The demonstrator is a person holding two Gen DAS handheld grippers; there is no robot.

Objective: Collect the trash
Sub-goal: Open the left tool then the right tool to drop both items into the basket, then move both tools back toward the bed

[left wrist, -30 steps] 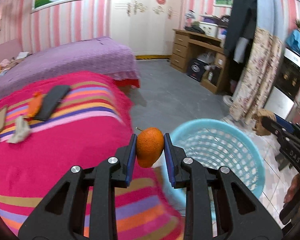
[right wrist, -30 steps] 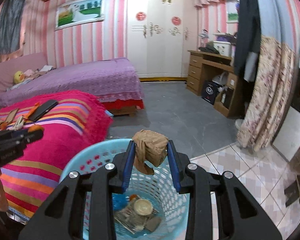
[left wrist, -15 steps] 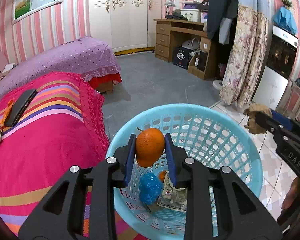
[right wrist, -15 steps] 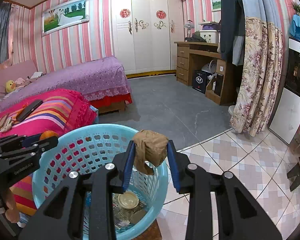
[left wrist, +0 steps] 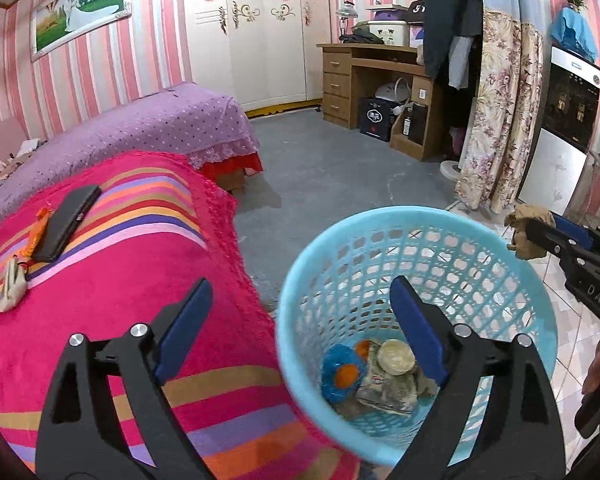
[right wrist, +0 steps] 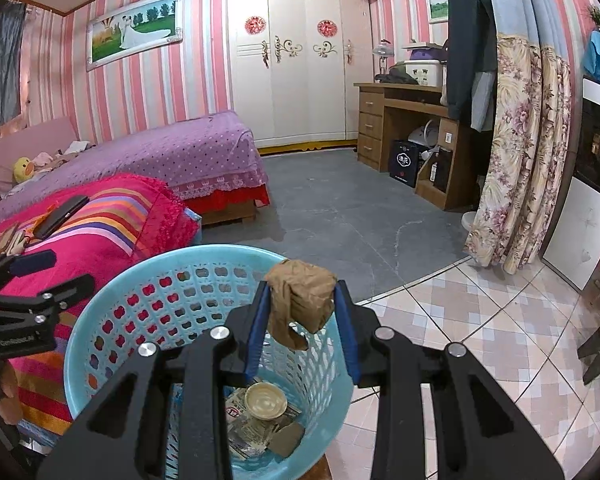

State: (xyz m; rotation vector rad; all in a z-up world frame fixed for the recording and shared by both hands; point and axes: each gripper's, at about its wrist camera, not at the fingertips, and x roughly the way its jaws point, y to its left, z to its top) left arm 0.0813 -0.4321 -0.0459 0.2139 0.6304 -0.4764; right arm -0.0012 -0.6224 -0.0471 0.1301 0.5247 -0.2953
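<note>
- Jaws first: on my left gripper they have just been opening and now stand spread wide with nothing between them, one blue pad over the striped blanket, the other over the basket's mouth.
- On my right gripper the jaws pinch a crumpled brown paper wad at the tips, held above the basket's near rim.
- Beside the basket lies the bed with a pink blanket striped in orange, purple and yellow; behind it stands a second bed under a purple dotted cover.
- Between my two grippers stands the round light-blue plastic lattice basket, the bed's edge just to its left.
- On the striped blanket rests a flat black rectangular phone-like slab, with an orange wrapper touching its side and a small whitish crumpled scrap nearer the blanket's edge.
- At the basket's bottom lies the orange fruit against a blue crinkled wrapper, beside a round cream lid and printed packets.
</note>
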